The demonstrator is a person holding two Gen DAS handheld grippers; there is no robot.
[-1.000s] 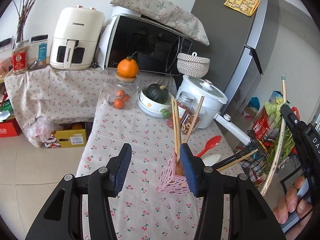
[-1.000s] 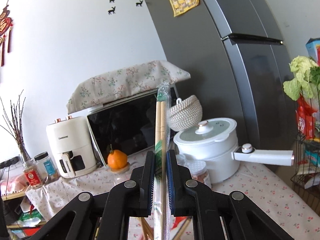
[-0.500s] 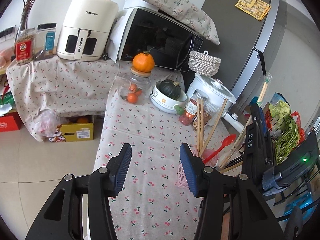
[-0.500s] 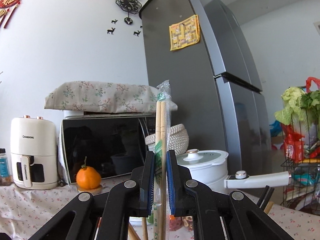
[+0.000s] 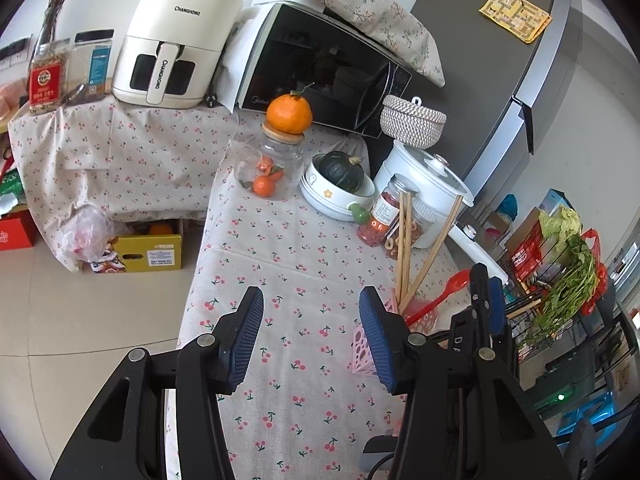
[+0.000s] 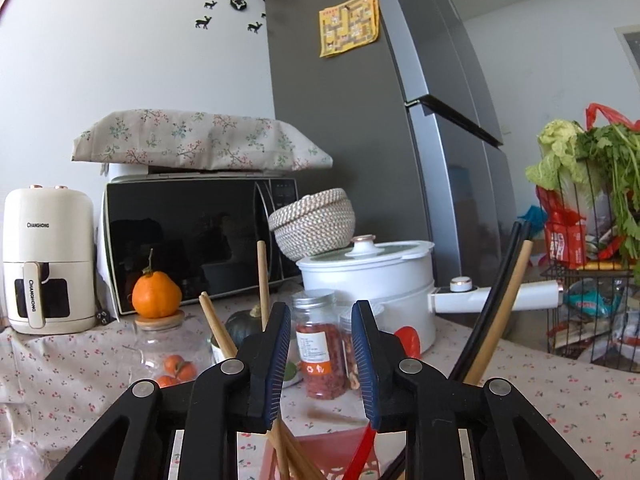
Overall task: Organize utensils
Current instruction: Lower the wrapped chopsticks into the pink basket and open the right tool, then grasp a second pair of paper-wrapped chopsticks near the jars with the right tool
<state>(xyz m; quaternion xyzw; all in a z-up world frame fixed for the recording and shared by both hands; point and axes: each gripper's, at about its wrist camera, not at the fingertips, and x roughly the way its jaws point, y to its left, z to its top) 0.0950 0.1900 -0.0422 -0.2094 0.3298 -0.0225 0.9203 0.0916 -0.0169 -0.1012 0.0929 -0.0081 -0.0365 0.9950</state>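
Note:
A pink perforated utensil holder (image 5: 362, 350) stands on the cherry-print tablecloth (image 5: 288, 264), partly hidden behind my left gripper's right finger. It holds wooden chopsticks (image 5: 403, 248) and a red spoon (image 5: 444, 294). My left gripper (image 5: 310, 338) is open and empty, just left of the holder. My right gripper (image 6: 320, 354) is open and empty directly above the holder (image 6: 320, 460). Wooden chopsticks (image 6: 262, 284), black chopsticks (image 6: 496, 288) and the red spoon (image 6: 360, 454) stick up around it. It also shows in the left wrist view (image 5: 484, 304).
Behind the holder stand jars of dried goods (image 5: 380, 216), a white pot (image 5: 424, 184), a bowl with a squash (image 5: 340, 184) and a glass jar topped by an orange (image 5: 280, 152). A microwave (image 5: 320, 72) and air fryer (image 5: 172, 40) stand at the back. A wire rack with greens (image 5: 568, 280) stands right.
My right gripper has opened and let go of the wrapped chopsticks; it now sits low over the holder. My left gripper has shifted slightly left of the holder.

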